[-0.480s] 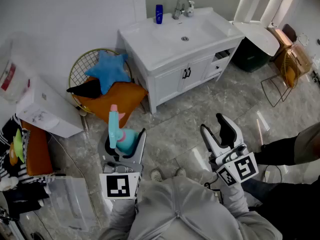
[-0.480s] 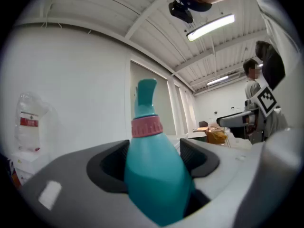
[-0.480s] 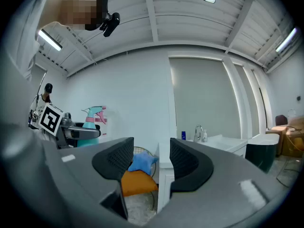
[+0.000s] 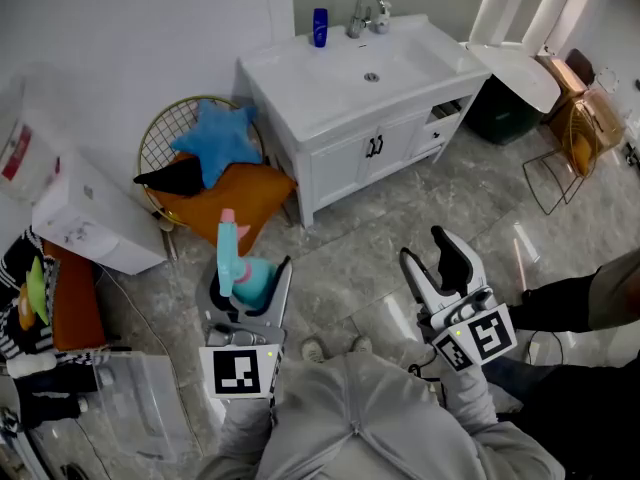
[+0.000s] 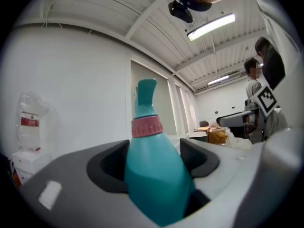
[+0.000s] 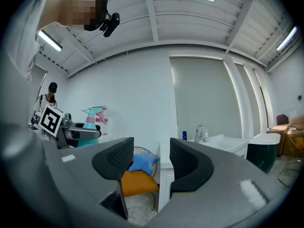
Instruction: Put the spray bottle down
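Observation:
A teal spray bottle [image 4: 240,266] with a pink collar and pink trigger stands upright between the jaws of my left gripper [image 4: 247,278], which is shut on its body. In the left gripper view the spray bottle [image 5: 154,175] fills the gap between both dark pads. The left gripper hangs over the marble floor, in front of the wire basket [image 4: 170,133]. My right gripper [image 4: 436,261] is held to the right, open, with nothing between its jaws. In the right gripper view the spray bottle [image 6: 95,119] shows far left and the right gripper [image 6: 151,163] frames the basket.
A white vanity [image 4: 345,98] with sink, tap and a small blue bottle [image 4: 318,27] stands ahead. The wire basket holds an orange cushion [image 4: 225,200] and a blue star pillow [image 4: 220,140]. White boxes [image 4: 85,218] lie left; a person's dark sleeve [image 4: 570,298] reaches in at right.

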Available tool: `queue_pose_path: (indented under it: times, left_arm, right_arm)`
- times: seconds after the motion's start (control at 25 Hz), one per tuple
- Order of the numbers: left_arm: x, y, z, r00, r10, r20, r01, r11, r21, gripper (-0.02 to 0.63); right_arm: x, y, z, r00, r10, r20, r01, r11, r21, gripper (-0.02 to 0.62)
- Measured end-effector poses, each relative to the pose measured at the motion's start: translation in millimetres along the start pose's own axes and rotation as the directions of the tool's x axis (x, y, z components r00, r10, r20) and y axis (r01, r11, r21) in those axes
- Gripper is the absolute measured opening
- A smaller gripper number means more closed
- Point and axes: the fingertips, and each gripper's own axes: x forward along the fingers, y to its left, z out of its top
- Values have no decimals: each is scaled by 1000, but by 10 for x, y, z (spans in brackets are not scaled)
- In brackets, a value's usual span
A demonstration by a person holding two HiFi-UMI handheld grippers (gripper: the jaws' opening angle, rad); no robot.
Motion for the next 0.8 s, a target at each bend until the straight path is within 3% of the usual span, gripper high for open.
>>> queue_pose_path:
  times: [0.44,0.6,0.8]
  left_arm:
    - [21,31,-18,1000,-4,-1,4,1000,-11,385]
    - [11,108,-58,1000,2,23,-2,1000,27,385]
    - [32,156,-62,1000,-19,6,19,1000,-1,385]
  right_arm:
    - [52,22,-35,1000,2,1,-2,1000,6,238]
    - [74,39,-49,1000,-3,1,2,1000,6,238]
    - [121,89,-9,1000,-16,14,16,1000,16,238]
